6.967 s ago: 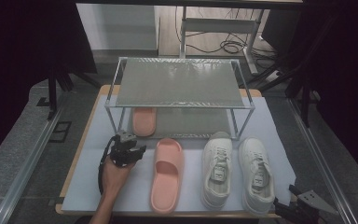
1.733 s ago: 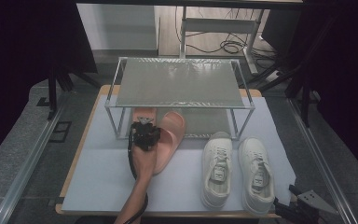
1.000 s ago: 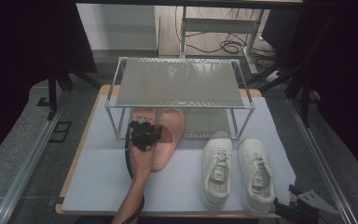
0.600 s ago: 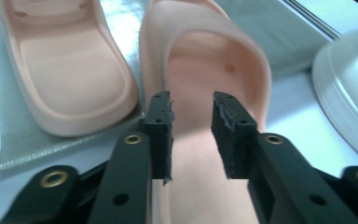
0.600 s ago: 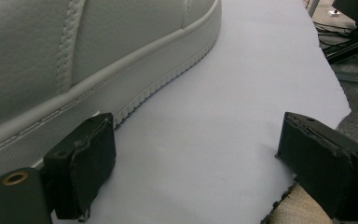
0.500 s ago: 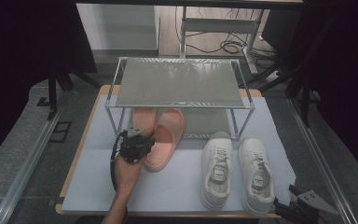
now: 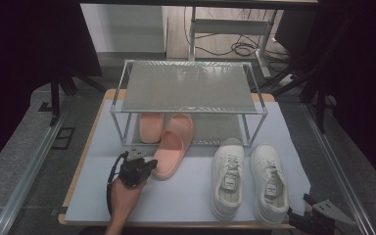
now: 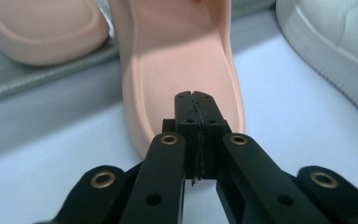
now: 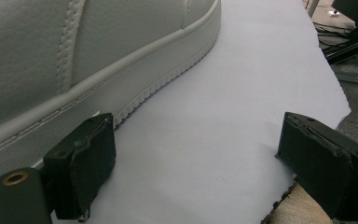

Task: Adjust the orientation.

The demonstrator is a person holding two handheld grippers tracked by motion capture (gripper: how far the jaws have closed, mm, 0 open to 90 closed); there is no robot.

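Note:
A pink slipper (image 7: 172, 147) lies slanted on the white mat, its toe under the metal rack (image 7: 188, 88) beside the other pink slipper (image 7: 151, 128). My left gripper (image 7: 147, 167) sits just behind its heel; in the left gripper view its jaws (image 8: 196, 100) have just closed together with nothing between them, in front of the slipper's heel (image 8: 177, 60). At the front right corner my right gripper (image 7: 298, 221) is open, and in its own view (image 9: 200, 172) the left jaw stands close to a white sneaker's sole (image 9: 98, 56).
Two white sneakers (image 7: 229, 178) (image 7: 269, 182) stand side by side on the mat at the right front. The rack's legs and lower shelf bound the back. Bare mat (image 7: 176, 198) lies at the front; floor rails and cables are beyond the table.
My left gripper has let go of the pink slipper, drawn back toward the front left and shut. The slipper stays half under the rack. The right gripper has not moved.

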